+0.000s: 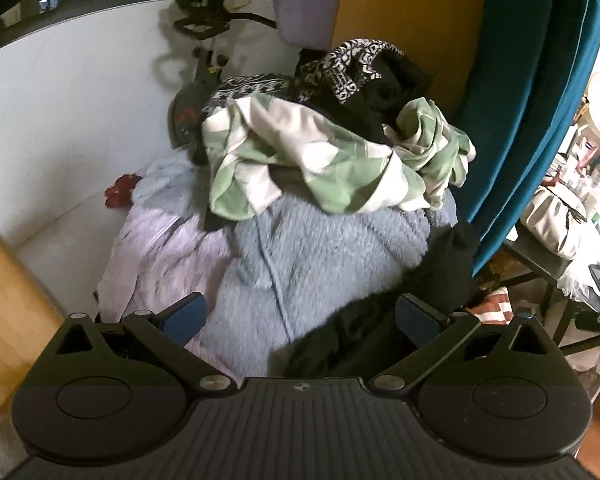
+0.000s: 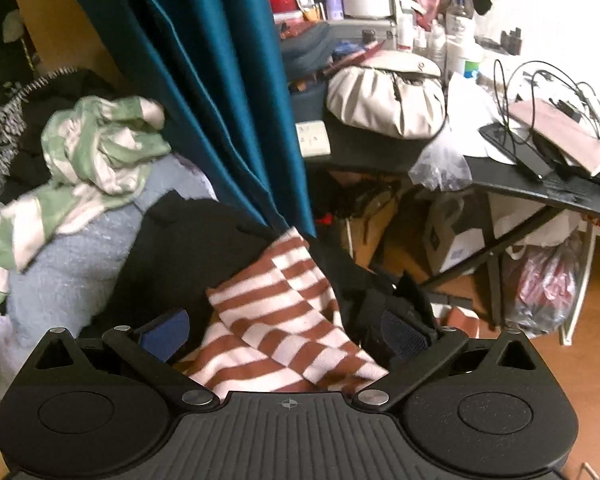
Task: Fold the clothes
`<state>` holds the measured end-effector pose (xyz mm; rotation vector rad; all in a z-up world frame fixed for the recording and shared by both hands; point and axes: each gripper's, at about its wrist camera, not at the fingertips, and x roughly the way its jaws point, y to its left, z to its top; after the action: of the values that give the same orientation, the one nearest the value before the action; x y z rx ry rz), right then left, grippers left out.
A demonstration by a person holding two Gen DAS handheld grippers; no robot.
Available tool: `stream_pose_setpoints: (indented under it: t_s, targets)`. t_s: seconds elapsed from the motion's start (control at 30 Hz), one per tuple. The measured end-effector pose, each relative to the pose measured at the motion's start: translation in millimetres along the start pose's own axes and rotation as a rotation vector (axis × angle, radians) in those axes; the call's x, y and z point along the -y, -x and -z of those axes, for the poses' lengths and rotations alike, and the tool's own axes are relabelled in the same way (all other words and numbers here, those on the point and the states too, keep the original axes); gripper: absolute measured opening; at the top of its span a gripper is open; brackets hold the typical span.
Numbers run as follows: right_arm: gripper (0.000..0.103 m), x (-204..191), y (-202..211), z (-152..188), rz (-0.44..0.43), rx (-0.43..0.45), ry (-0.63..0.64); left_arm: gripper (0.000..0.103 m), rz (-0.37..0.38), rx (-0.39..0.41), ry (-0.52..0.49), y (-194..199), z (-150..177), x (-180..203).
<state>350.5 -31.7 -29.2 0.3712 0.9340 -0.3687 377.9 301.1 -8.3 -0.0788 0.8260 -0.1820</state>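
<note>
Burying much of the black garment [image 2: 168, 256], striped cloth [image 2: 284, 320] overlaps it

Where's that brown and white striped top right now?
In the right wrist view the striped top lies between the right gripper's open fingers, on dark clothes just below the teal curtain.

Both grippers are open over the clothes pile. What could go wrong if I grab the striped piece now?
The striped garment lies between the right gripper fingers, but black fabric drapes one finger, so both may come up together. The teal curtain hangs onto the pile and could snag. The green-and-white garment sits loosely on top and may slide off.
</note>
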Motion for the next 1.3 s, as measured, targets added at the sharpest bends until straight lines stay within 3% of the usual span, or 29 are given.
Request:
stream_pose_setpoints:
  t_s: [0.6,0.7,0.97,1.3]
  targets:
    - [0.102,-64,-110,70,0.233,-0.229,-0.041,0.102,0.092,-0.157,-0.215,-146,-37,-36]
    - [0.102,-63,-118,74,0.239,-0.233,-0.098,0.102,0.100,-0.181,-0.235,-166,-39,-35]
    - [0.102,-69,-124,82,0.265,-0.205,-0.076,0.103,0.155,-0.235,-0.258,-195,-36,-38]
    - [0.102,-69,-124,89,0.271,-0.155,-0.059,0.103,0.151,-0.213,-0.307,-203,-24,-33]
